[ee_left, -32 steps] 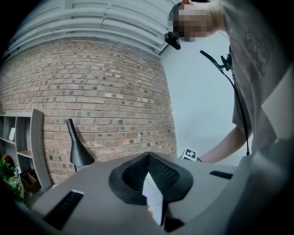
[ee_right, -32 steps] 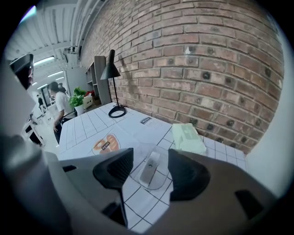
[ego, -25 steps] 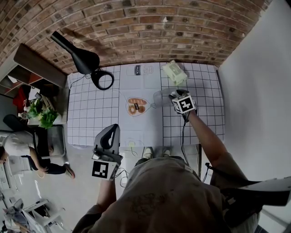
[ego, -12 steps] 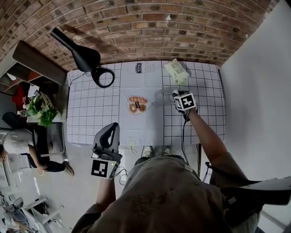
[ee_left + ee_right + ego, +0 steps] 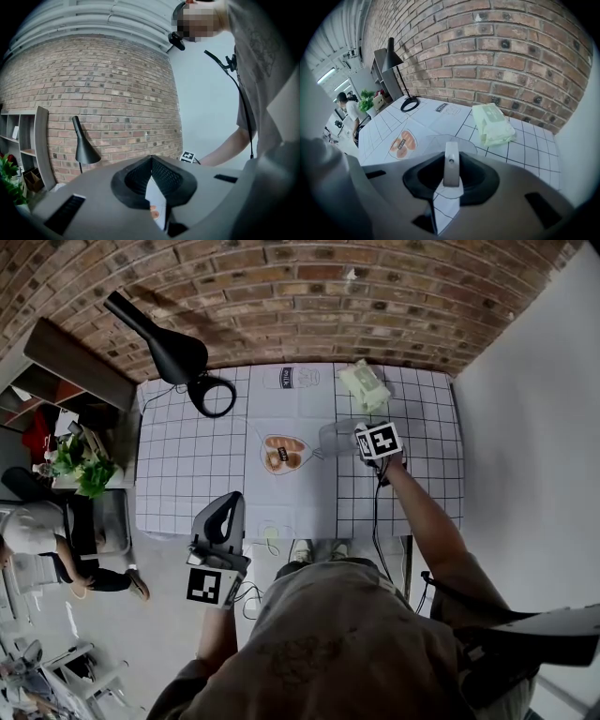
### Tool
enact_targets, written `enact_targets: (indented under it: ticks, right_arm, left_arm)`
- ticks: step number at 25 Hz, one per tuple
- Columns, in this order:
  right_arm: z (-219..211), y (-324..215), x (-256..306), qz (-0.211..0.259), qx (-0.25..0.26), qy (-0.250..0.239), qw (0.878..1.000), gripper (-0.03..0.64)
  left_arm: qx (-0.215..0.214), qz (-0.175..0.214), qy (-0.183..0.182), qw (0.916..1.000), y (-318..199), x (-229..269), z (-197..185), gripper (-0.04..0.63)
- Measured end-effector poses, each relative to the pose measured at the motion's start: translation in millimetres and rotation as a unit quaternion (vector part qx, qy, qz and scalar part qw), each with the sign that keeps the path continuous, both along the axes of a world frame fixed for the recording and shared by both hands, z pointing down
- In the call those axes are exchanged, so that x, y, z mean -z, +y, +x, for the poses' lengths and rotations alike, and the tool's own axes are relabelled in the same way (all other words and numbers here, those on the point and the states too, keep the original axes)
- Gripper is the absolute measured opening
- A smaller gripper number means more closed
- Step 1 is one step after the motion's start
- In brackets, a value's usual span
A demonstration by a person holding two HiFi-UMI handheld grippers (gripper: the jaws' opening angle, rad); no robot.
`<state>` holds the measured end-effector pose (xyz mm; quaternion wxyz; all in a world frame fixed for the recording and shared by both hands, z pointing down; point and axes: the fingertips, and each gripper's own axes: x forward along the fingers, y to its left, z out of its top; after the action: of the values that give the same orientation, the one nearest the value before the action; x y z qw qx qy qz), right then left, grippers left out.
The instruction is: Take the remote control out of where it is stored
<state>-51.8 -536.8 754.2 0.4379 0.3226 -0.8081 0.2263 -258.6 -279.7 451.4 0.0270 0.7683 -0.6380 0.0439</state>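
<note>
Remote point(image 5: 451, 166), a slim pale grey bar, stands upright between the fingers of the right gripper point(image 5: 451, 158) in the right gripper view. They have just been closing and now pinch it from both sides. A clear holder point(image 5: 436, 140) curves just behind the remote; whether its foot is inside I can't tell. Beyond lies a pale green pack point(image 5: 492, 124), apart from the holder. To the left is an orange print point(image 5: 403, 142) on the white gridded table point(image 5: 525, 150). A black lamp point(image 5: 396, 65) stands at the far corner against the brick wall point(image 5: 497, 47).

From the head view, the right gripper reaches down at the holder mid-table, the pack beyond it and the print to its left. The left gripper point(image 5: 232, 507) hangs off the near edge, over the floor point(image 5: 169, 568). Shelves point(image 5: 66, 381) and a plant point(image 5: 89, 474) stand at the left, where another person point(image 5: 37, 540) is. A plain white wall point(image 5: 525, 427) closes the right.

In the left gripper view its fingers meet at the tips with nothing between them, pointing toward lamp and bricks.
</note>
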Motion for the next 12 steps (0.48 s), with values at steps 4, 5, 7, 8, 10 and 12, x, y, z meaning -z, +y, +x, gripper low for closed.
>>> enact_targets:
  ticks: [4,5,7,8,10,12]
  right_arm:
    - [-0.1,0.4,-0.3,0.001,-0.002,0.004,1.000,0.083]
    - [0.4,0.9,-0.3,0.000,-0.002,0.003,1.000,0.083]
    - [1.2,1.5,0.0,-0.002,-0.002,0.000,1.000,0.083]
    - [1.7,1.7,0.4,-0.002,-0.003,-0.002,1.000,0.083]
    - [3.1,1.8,1.6,-0.003,-0.006,-0.005,1.000,0.083]
    - [3.9,1.8,5.0,-0.001,-0.008,-0.008,1.000,0.083]
  left_arm:
    - [0.002,0.002,-0.001,1.0000,1.9,0.4,-2.6,0.005]
    - [0.003,0.002,-0.001,1.0000,2.7,0.4,-2.9,0.005]
    - [0.004,0.002,-0.002,1.0000,4.3,0.3,-2.8,0.005]
    - [0.004,0.003,-0.002,1.0000,4.9,0.4,-2.6,0.005]
    - [0.003,0.004,-0.002,1.0000,5.9,0.9,-2.0,0.005]
    - [0.002,0.004,-0.002,1.0000,6.8,1.8,-0.9,0.005]
